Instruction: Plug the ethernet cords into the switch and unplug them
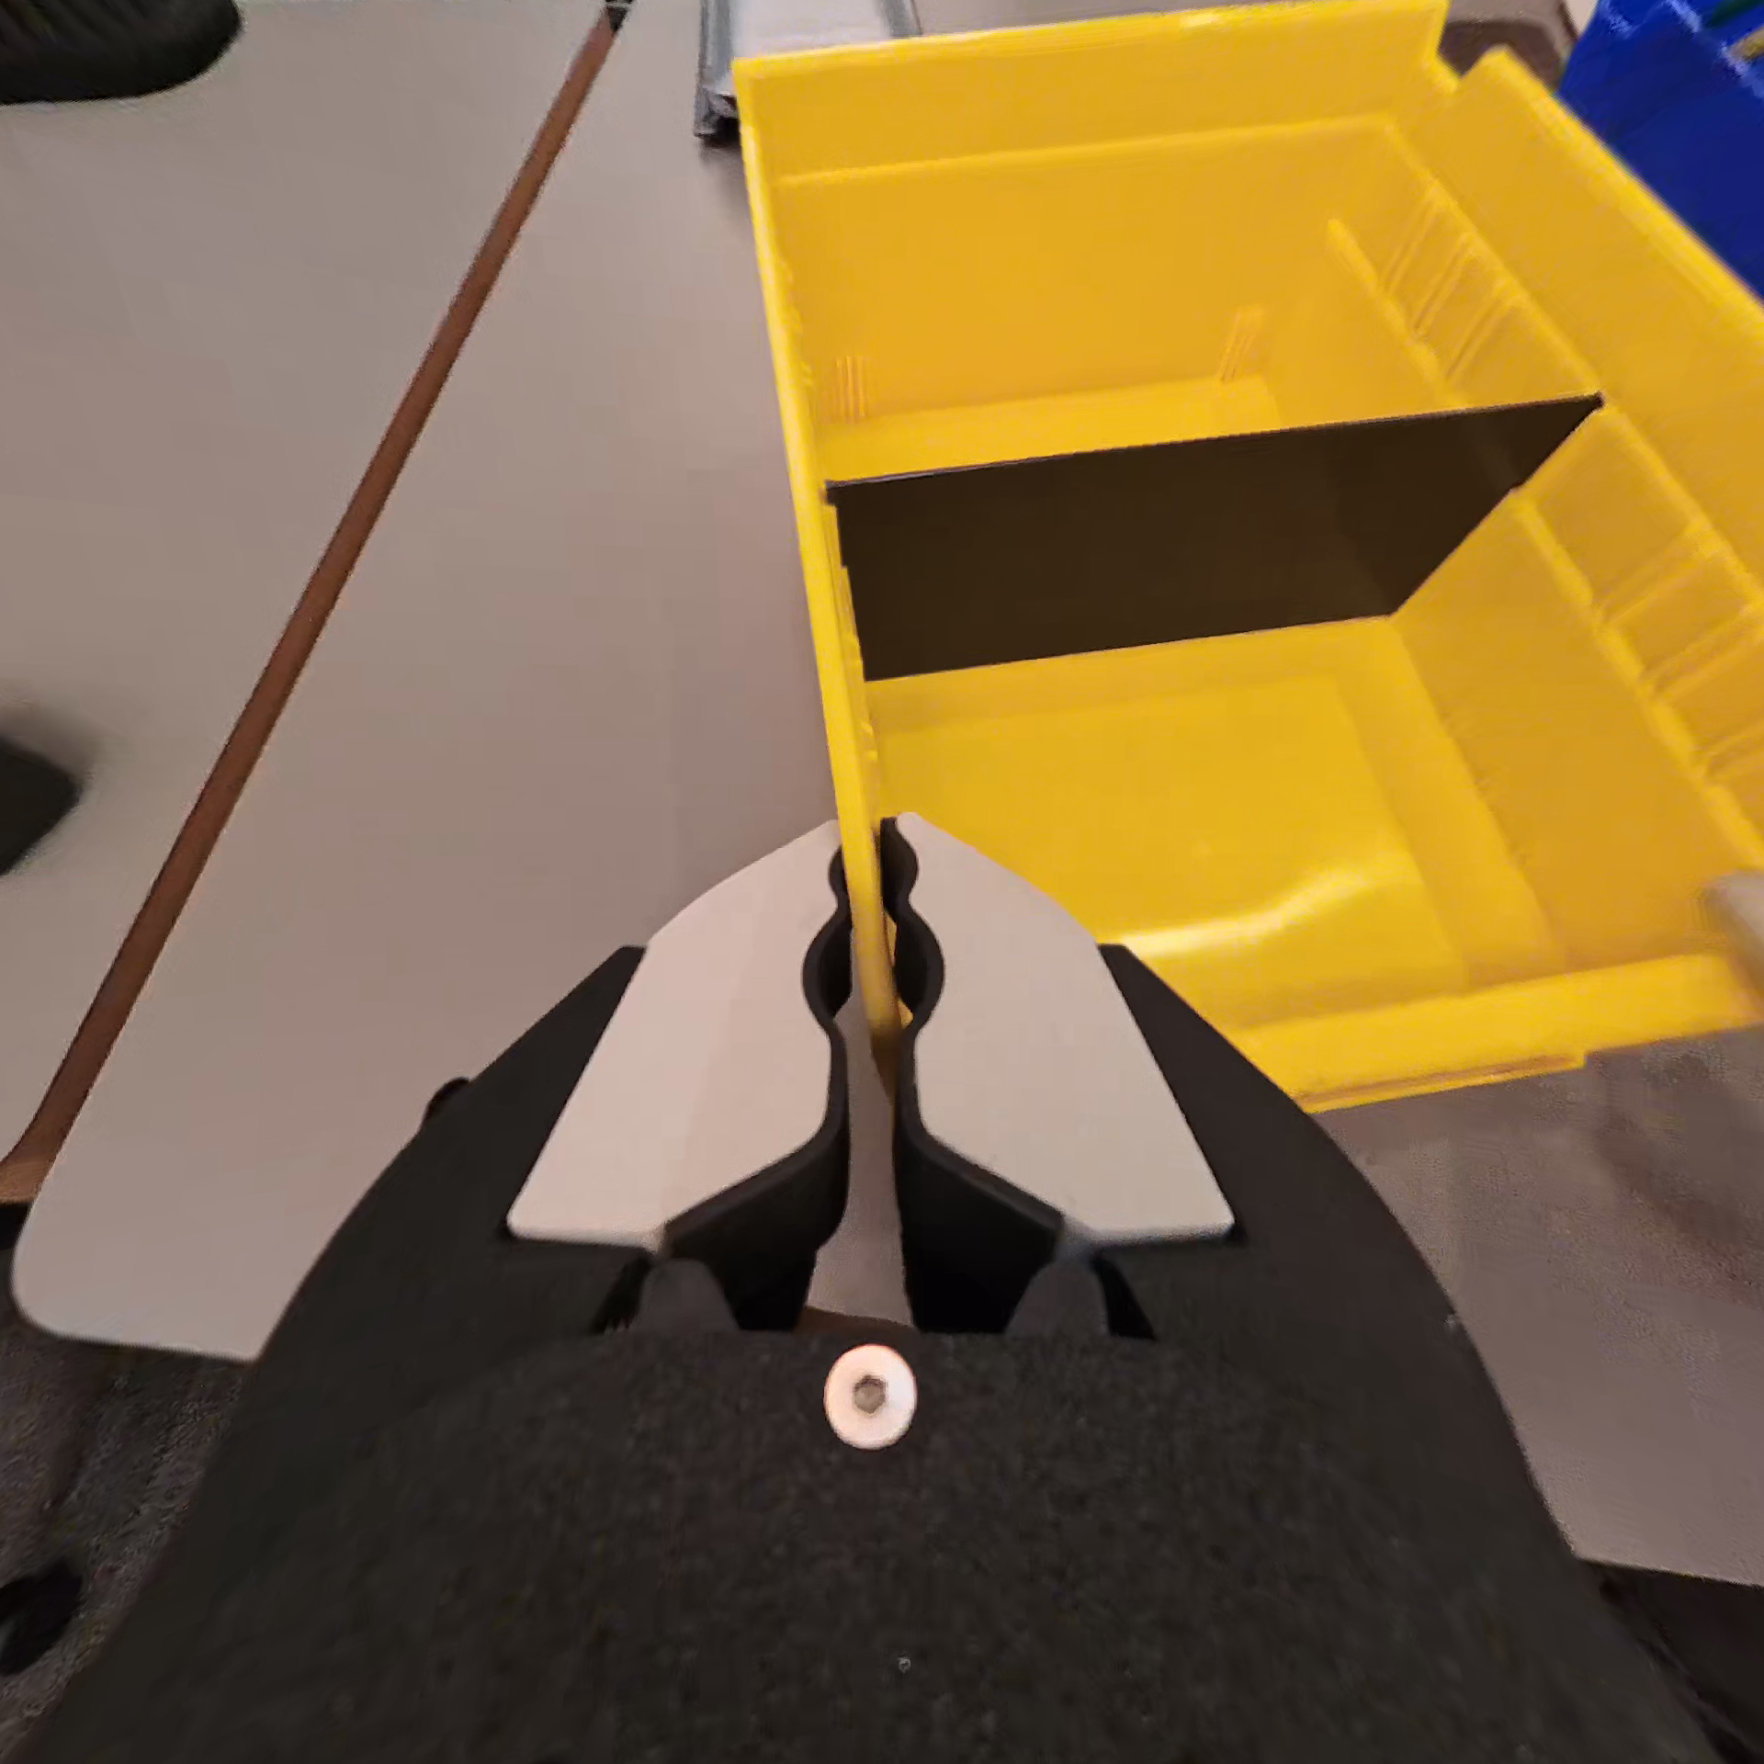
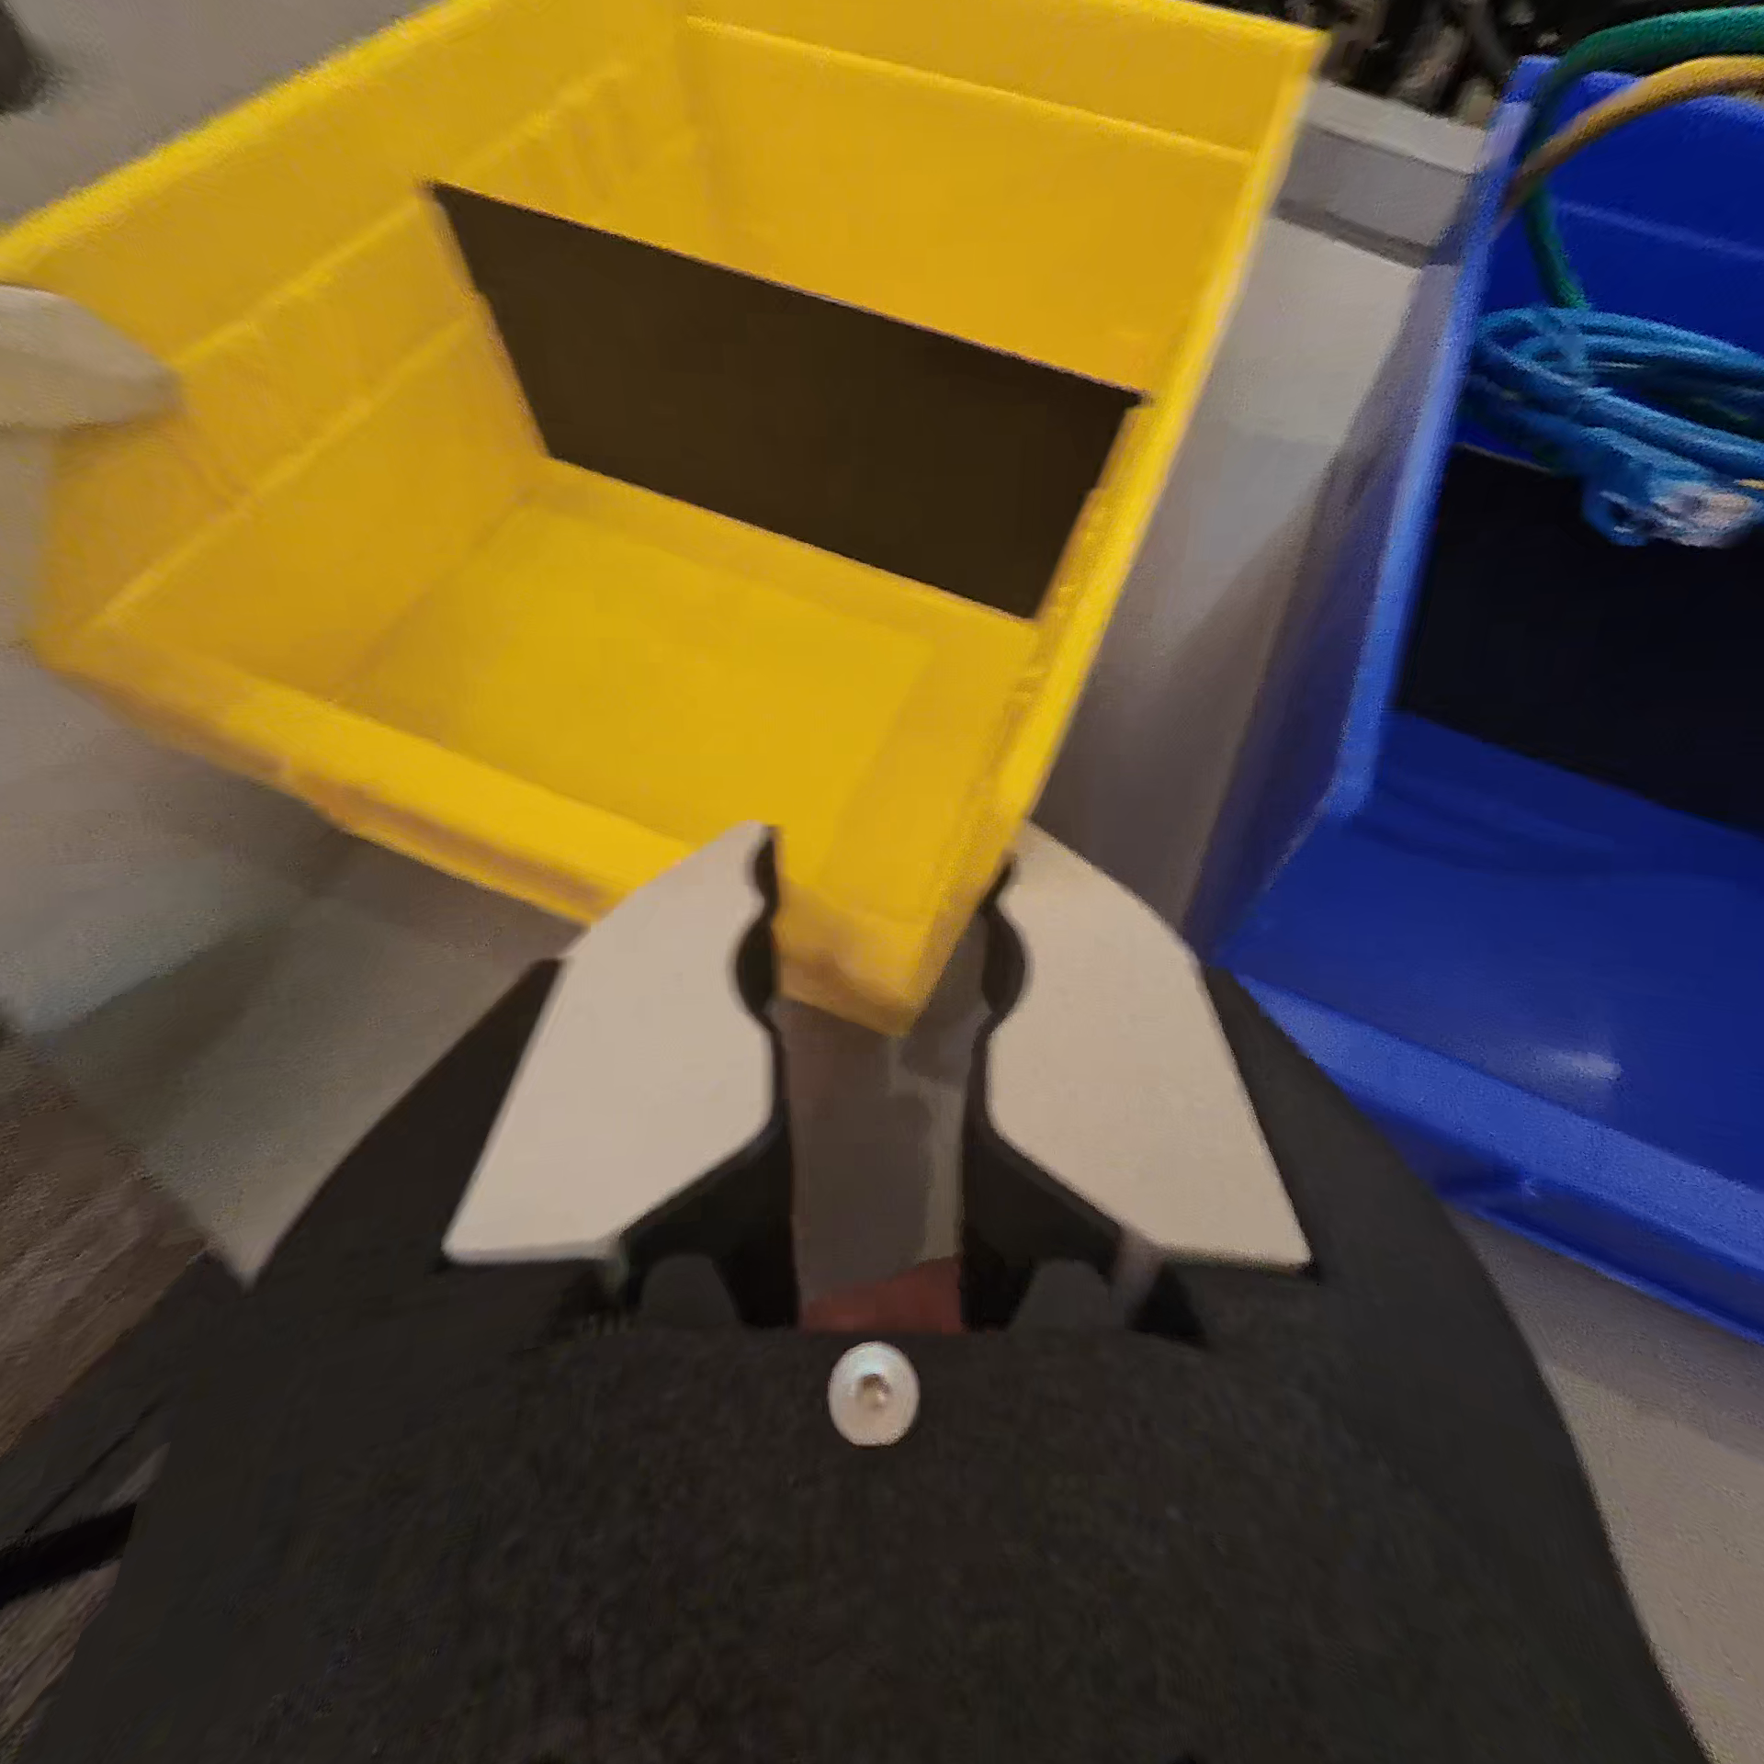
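Note:
A yellow bin [image 1: 1193, 239] with a black divider [image 1: 1145, 554] stands on the grey table; both compartments look empty. My left gripper [image 1: 871, 859] is shut on the bin's left wall near its front corner. My right gripper [image 2: 892, 859] is open, and the front right corner of the yellow bin [image 2: 620, 687] sits between its jaws. Blue ethernet cords [image 2: 1604, 401] lie coiled in a blue bin [image 2: 1480, 955] to the right, with green and yellow cords [image 2: 1546, 191] above them. No switch is in view.
The grey table [image 1: 286, 382] stretches left of the yellow bin, with a brown seam [image 1: 382, 477] running along it. The blue bin's corner [image 1: 1661, 105] shows at the far right. A finger of the left gripper [image 2: 67, 363] shows at the bin's left wall.

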Available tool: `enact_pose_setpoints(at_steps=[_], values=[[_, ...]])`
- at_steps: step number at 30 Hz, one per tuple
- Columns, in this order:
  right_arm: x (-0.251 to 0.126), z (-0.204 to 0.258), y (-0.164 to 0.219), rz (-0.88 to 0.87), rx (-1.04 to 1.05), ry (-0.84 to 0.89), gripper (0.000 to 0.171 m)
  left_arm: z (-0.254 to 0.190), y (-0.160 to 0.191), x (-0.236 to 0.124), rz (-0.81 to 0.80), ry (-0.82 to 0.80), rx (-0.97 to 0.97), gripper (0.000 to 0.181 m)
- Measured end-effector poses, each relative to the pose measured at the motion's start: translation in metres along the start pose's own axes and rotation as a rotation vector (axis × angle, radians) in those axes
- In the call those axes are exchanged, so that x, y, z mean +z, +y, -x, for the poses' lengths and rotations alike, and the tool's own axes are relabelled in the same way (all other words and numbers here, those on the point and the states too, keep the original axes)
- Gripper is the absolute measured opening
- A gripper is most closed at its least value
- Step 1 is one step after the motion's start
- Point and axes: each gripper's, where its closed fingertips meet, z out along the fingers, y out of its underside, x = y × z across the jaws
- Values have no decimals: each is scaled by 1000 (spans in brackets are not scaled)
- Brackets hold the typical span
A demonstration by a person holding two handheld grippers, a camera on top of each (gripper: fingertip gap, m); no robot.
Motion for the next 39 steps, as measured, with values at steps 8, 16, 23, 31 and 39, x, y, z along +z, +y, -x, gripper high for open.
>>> enact_pose_setpoints(at_steps=[8,16,23,31,39], values=[[-31,-8,-57,-125,-66,43,7,7,-63,-77,-284,-164,53,2],[-143,-131,-130,-375,-87,268,4,-126,-149,-111,-517,38,63,7],[-247,-343,-91,-327,-29,525,4,-366,-205,-80,-501,285,176,6],[-300,-534,79,-115,298,626,2,-599,-121,-23,-299,406,197,7],[-263,-554,176,4,277,580,4,-635,-42,21,-189,554,147,21]])
